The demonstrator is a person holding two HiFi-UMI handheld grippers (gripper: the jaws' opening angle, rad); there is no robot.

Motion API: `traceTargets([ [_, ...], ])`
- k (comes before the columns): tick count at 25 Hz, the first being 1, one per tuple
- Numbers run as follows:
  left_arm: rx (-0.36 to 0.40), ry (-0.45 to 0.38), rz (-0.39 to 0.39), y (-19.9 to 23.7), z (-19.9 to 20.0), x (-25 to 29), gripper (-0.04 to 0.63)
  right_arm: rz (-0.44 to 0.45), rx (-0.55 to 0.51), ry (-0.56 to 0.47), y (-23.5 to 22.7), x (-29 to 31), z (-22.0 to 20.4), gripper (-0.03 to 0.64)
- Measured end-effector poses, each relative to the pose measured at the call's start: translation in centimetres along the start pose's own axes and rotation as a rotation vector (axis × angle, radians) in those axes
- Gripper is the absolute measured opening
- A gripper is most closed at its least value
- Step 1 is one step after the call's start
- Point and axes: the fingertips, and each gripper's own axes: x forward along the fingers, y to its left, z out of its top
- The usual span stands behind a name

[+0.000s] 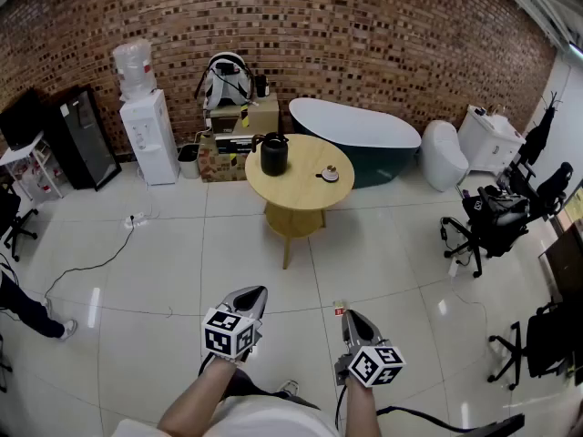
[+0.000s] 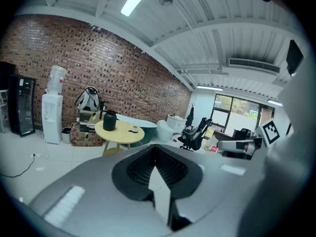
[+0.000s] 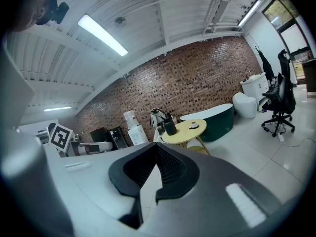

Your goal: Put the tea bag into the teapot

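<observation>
Brick wall at the back, white tiled floor all round, and smack in the middle a round yellow desk. On it, left side, the black teapot, upright. Right of it and apart sits a small pale dish w/ something dark on top, too small to call.

Person stands well back from the desk, both arms low in the head view. Left claw points fwd over the tiles, clenched; its own view shows the jaws met w/ nothing between them. Right claw is just beside it, also clenched tip to tip, and its own view shows nothing between the pads.

One thing tho: a tiny red-and-white scrap sits right at the right claw's tip. Poss. the tea bag, but can't tell, nor whether it's pinched. No other sign of a tea bag that I can make out.

Round the edges: water dispenser on the left by the wall, dark green bathtub behind the desk, black office chair off to the right. A cable trails across the floor at left.
</observation>
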Motion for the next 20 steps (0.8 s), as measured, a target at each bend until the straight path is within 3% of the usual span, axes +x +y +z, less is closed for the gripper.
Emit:
traceTargets([
  [12,-0.003,-0.003,0.043,2.2,1.4,3.7,0.012,0.031,0.012,0.026,-2.7,4.4,1.1,0.002],
  [20,-0.009,-0.024,0.021,8.3,5.2,8.7,0.012,0.028,-0.022,0.036,-2.1,11.6,3.0,0.002],
])
